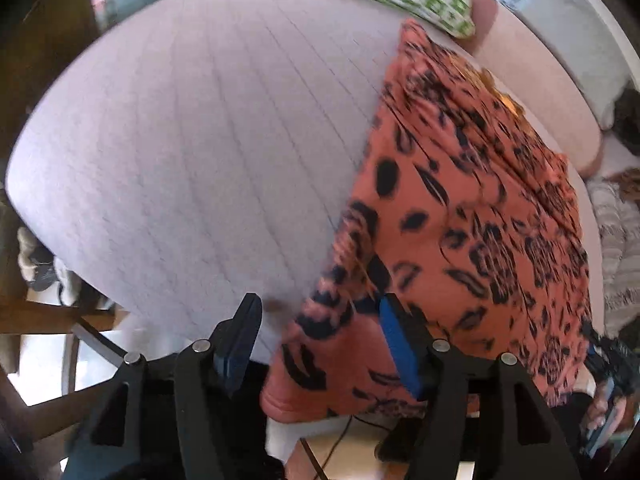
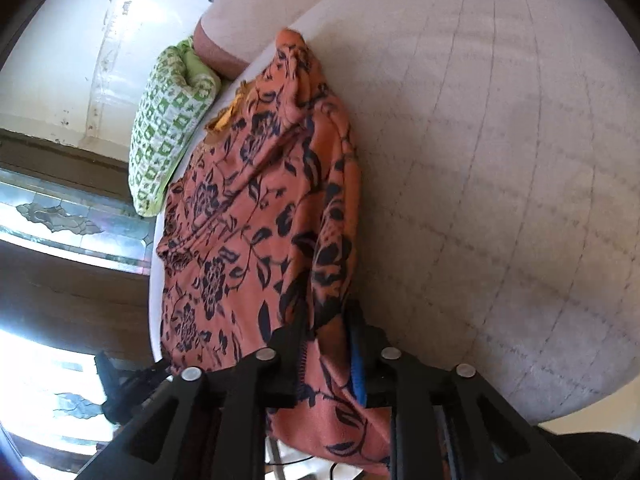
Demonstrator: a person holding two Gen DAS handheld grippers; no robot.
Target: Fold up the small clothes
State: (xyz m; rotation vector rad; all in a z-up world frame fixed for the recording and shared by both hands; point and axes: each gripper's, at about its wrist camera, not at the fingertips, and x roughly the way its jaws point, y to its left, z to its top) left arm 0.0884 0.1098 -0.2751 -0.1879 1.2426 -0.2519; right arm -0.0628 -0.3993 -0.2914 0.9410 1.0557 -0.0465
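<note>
Both tools are black plastic, built alike. The left gripper (image 1: 316,320) has two flat black fingers (image 1: 246,320) faced with blue pads (image 1: 394,344), each carried on angular black links with triangular cut-outs, pinned by round silver screw heads (image 1: 201,346). The right gripper (image 2: 326,344) shows the same black linkage, four silver pins (image 2: 266,355) across it and a ribbed blue pad (image 2: 357,376) on the finger right of the pins' middle.
</note>
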